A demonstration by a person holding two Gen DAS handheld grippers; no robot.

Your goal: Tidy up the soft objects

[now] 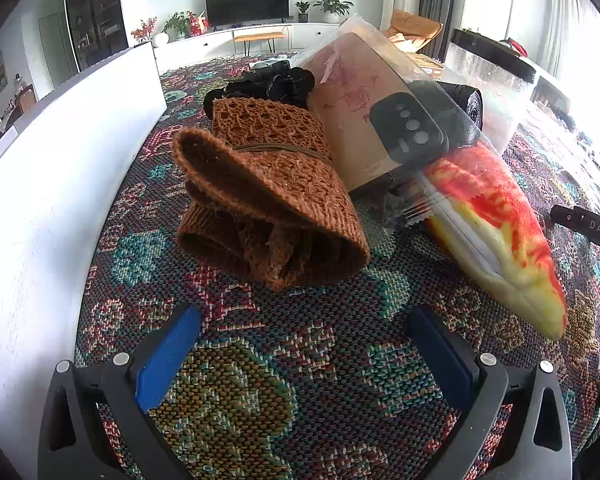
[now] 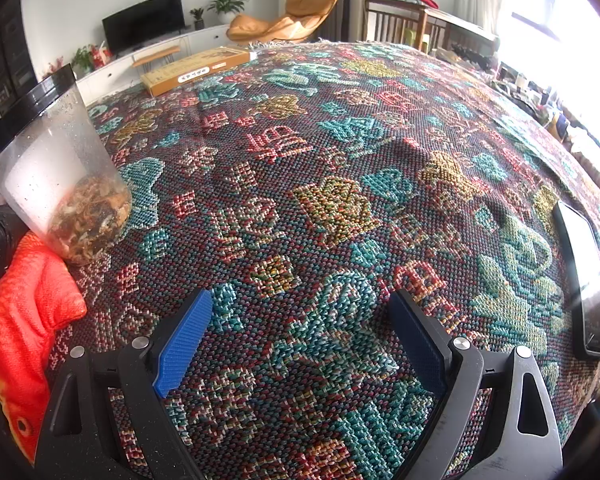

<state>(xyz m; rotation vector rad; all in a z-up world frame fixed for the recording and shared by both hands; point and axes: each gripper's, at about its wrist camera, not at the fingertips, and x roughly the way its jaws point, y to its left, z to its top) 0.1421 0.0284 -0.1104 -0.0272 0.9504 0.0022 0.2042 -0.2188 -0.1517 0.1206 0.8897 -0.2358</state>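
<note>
both claws are held apart over the woven cloth (image 2: 340,168): the left gripper (image 1: 304,344) near the brown knit (image 1: 268,200), the right gripper (image 2: 300,332) right of the red fish plush (image 2: 24,320).

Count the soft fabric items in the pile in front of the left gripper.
3 show. The brown knit piece lies nearest. The black fabric bundle sits behind it. The red-and-yellow plush fish lies to the right, under the plastic-wrapped box. More may be hidden behind.

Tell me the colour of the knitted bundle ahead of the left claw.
Rusty brown knitted bundle; left wrist view shows it best.
</note>
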